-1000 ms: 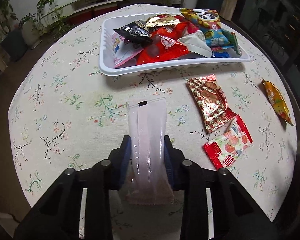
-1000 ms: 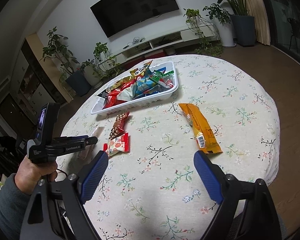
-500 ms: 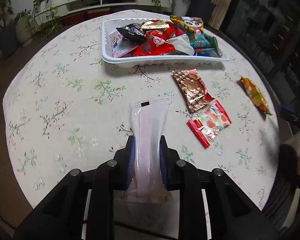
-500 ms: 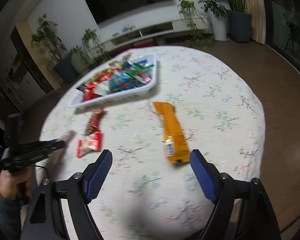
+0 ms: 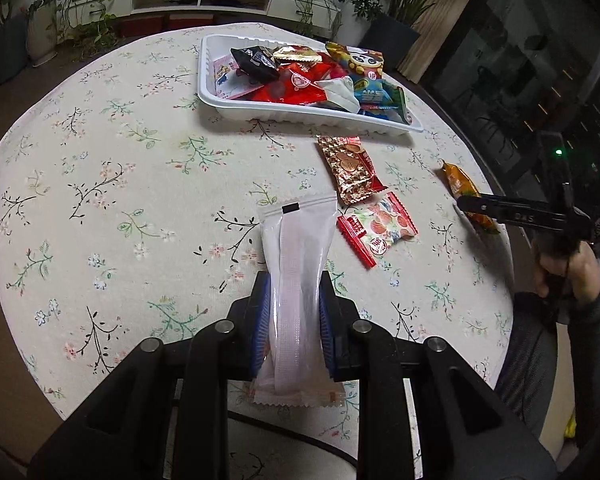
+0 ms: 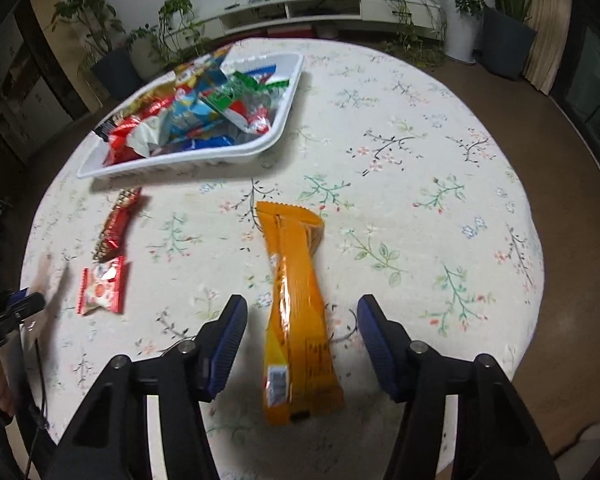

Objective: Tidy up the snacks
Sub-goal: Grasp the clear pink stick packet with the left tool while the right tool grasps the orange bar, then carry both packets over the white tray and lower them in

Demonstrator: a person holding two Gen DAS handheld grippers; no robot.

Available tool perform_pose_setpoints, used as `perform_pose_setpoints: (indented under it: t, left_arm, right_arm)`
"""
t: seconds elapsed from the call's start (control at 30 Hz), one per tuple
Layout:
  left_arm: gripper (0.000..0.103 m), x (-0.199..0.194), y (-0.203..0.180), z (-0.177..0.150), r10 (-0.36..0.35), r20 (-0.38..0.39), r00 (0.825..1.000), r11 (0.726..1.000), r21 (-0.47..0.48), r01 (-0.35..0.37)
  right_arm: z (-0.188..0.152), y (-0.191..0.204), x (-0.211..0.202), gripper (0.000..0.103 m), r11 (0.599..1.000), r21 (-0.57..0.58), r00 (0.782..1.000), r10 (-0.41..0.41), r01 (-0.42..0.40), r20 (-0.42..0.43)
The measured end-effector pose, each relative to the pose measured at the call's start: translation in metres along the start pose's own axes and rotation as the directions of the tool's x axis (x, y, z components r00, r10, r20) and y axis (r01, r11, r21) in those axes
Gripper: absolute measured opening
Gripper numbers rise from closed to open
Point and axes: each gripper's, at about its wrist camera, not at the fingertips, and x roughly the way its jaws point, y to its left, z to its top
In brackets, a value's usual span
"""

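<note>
Left wrist view: we see the left gripper [image 5: 293, 320] at lower centre of the frame, clenched on a long translucent white plastic snack packet [image 5: 296, 280]; both blue pads press its sides, and its sealed ends stick out above and below the jaws. The packet hangs over a round bench covered with a cream floral tablecloth [image 5: 100, 200]. In the upper centre stands a white rectangular plastic tray [image 5: 260, 110] filled with mixed snack wrappers. Just below the tray's right half lies a gold-and-red foil packet [image 5: 350, 168], and touching its lower end a red-and-white packet printed with fruit [image 5: 380, 228]. At the right edge a person's hand [image 5: 564, 268] holds the other tool.

Right wrist view: we see the right gripper [image 6: 302, 340] at lower centre, its jaws apart on either side of a long orange foil snack packet [image 6: 296, 312] that lies flat on the tablecloth. The jaws have just been closing, yet neither blue pad touches the packet, so it is not grasped. The tray sits in the upper left of the frame, with the two red packets below it at the left. The left gripper shows blurred at the far left edge.
</note>
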Motion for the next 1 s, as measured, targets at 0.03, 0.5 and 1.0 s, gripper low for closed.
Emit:
perform_pose_setpoints:
  t: [0.03,0.5,1.0]
  left_arm:
    - [0.02,-0.001,0.0,0.0,-0.003,0.001,1.0,1.0,0.0,0.003]
    - [0.02,-0.001,-0.002,0.002,-0.016,0.01,1.0,1.0,-0.006,0.016]
    - [0.02,-0.007,-0.001,0.005,-0.034,0.037,0.999,0.999,-0.027,0.035]
  right_arm:
    - [0.001,0.002,0.001,0.059,1.0,-0.016,1.0,-0.013,0.013,0.004]
    - [0.005,0.026,0.003,0.029,0.99,-0.13,0.996,-0.069,0.062,-0.056]
    - [-0.006,0.008,-0.015,0.015,0.991,0.057,0.992,0.123,-0.124,0.007]
